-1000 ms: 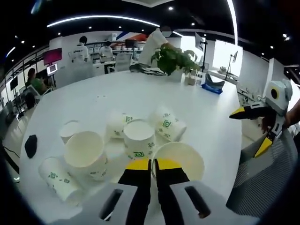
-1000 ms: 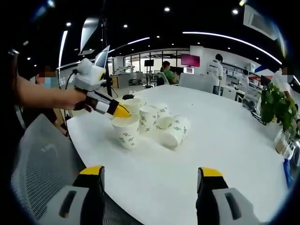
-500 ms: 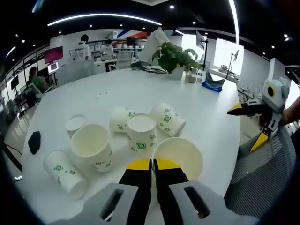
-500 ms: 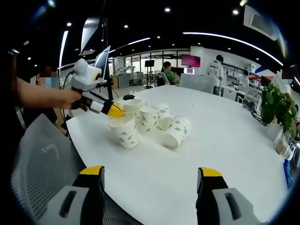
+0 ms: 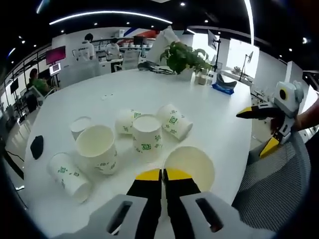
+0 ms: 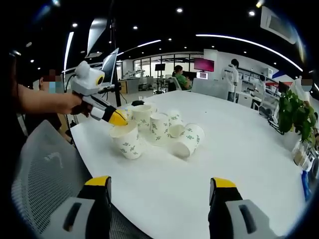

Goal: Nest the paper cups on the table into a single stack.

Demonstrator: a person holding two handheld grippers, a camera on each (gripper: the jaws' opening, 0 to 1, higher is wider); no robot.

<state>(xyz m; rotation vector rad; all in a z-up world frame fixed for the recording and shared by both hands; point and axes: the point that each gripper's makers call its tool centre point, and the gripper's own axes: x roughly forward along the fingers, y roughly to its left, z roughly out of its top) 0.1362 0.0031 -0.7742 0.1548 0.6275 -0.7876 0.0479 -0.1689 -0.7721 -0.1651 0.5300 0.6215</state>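
Your left gripper (image 5: 162,174) had its yellow-tipped jaws pressed together on the near rim of a paper cup (image 5: 189,167), which sat just above the tips at the lower centre of the left gripper view, its open mouth facing the camera. In the right gripper view, that same gripper reached in from the upper left, held in your hand (image 6: 75,105), with the held cup (image 6: 125,141) hanging tilted beneath its tips, low over the white table (image 6: 239,149).

Your right gripper (image 6: 159,186) had its jaws spread wide, one tip at the lower left and the other at the lower right of its view, with nothing between them except bare table edge. The cups lay well above and beyond those jaws, near the middle left of the frame.

In the left gripper view, the other cups clustered in the middle left of the frame, above and to the left of the shut jaws. A wide upright cup (image 5: 97,149) stood left of centre, with a cup on its side (image 5: 67,174) at the lower left and a small cup (image 5: 80,125) behind it. An upright cup (image 5: 146,133) stood near centre, with two tipped cups (image 5: 175,121) beside it. A small dark object (image 5: 37,147) lay at the far left of the table, and a potted plant (image 5: 187,59) stood at the upper centre. A grey mesh chair back (image 6: 47,174) filled the lower left of the right gripper view.
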